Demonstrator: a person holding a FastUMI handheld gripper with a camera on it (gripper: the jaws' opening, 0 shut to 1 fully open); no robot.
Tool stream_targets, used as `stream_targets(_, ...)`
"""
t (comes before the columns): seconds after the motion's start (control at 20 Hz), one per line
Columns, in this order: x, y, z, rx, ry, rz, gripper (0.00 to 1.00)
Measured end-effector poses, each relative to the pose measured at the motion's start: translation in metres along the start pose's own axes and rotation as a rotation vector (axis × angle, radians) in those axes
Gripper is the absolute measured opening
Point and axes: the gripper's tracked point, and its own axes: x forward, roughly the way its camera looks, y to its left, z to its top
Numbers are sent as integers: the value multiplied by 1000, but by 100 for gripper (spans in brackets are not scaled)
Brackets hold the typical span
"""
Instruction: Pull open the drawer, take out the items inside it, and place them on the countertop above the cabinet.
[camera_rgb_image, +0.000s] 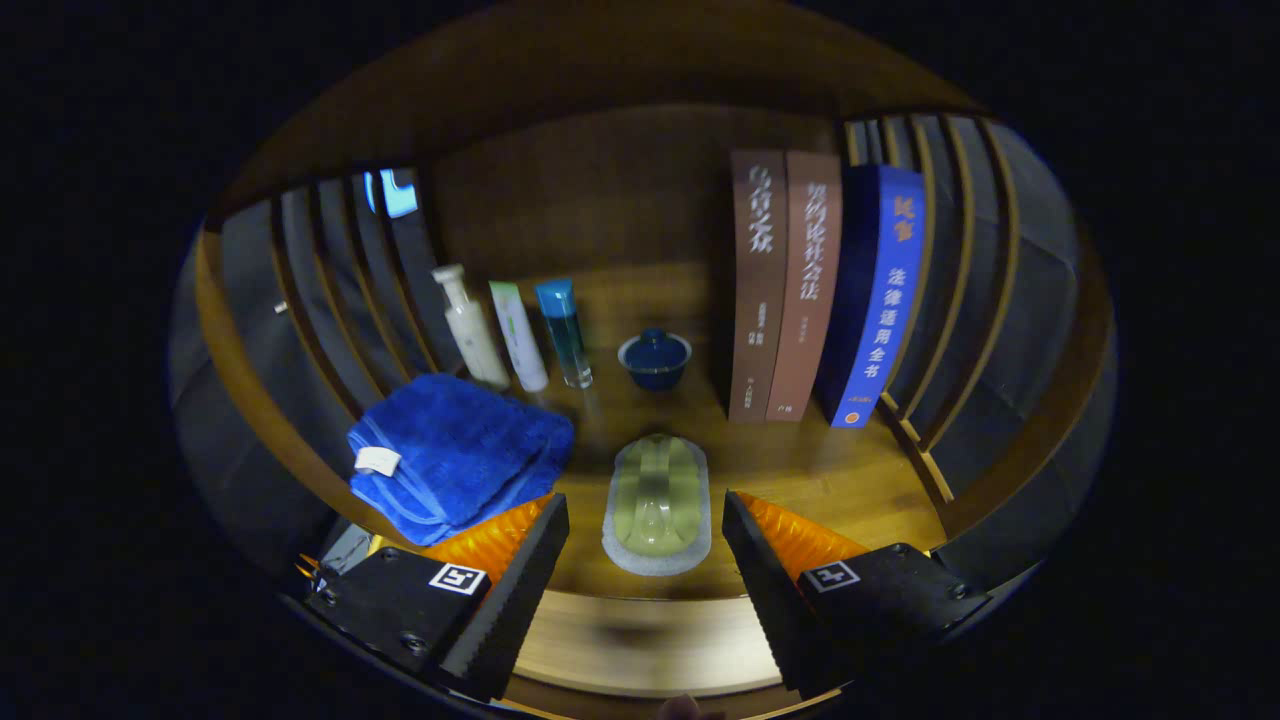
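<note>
Wooden bench (830, 480) in a slatted nook; gripper (645, 545) wide open, holding nothing, a scrub brush (657, 505) between its fingers. Book spines too blurry to read.

On the desk (850, 480), a brush (657, 505) lies between the parted fingers (520, 570) of the gripper (645, 555), untouched. A folded towel (455, 455) sits to its left. Farther back stand three bottles (518, 335), a lidded cup (655, 360) right of them, then three upright books (810, 290).
</note>
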Motion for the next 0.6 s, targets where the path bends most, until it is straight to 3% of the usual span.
stream_targets(0.3,-96,11,-6,-47,-308,26,100)
stream_targets(0.6,-173,31,-74,-46,-495,48,99)
